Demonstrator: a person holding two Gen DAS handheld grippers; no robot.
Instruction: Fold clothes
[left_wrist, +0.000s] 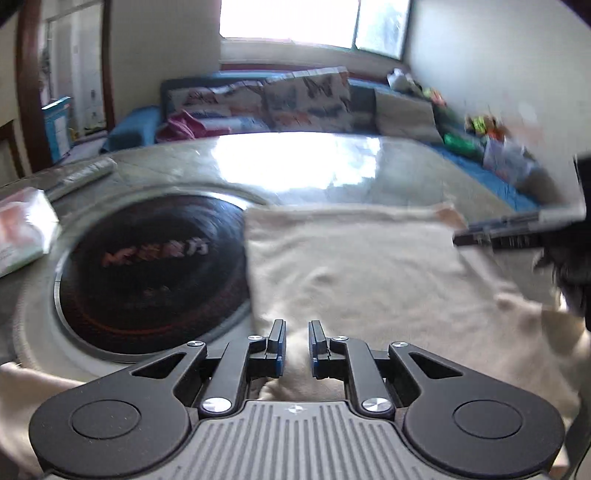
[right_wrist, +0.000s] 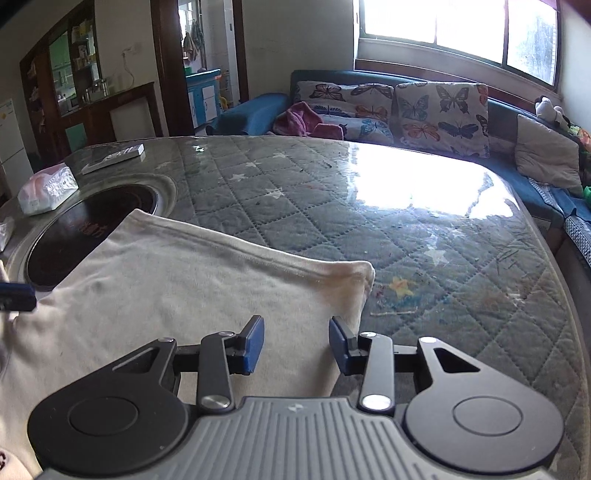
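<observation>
While hovering over the cream garment (right_wrist: 177, 280), the right gripper (right_wrist: 296, 341) is standing spread, gripping nothing. Beside it, the left gripper (left_wrist: 297, 341) is showing a narrow gap, also empty.

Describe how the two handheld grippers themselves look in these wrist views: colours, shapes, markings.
Both look alike. The left gripper and the right gripper each have a grey ribbed base plate with a small cross mark, two rounded black lobes with circular caps, black linkage arms with silver screw heads, and black fingers faced with blue pads. No cables, hands or sleeves are clearly visible.
</observation>
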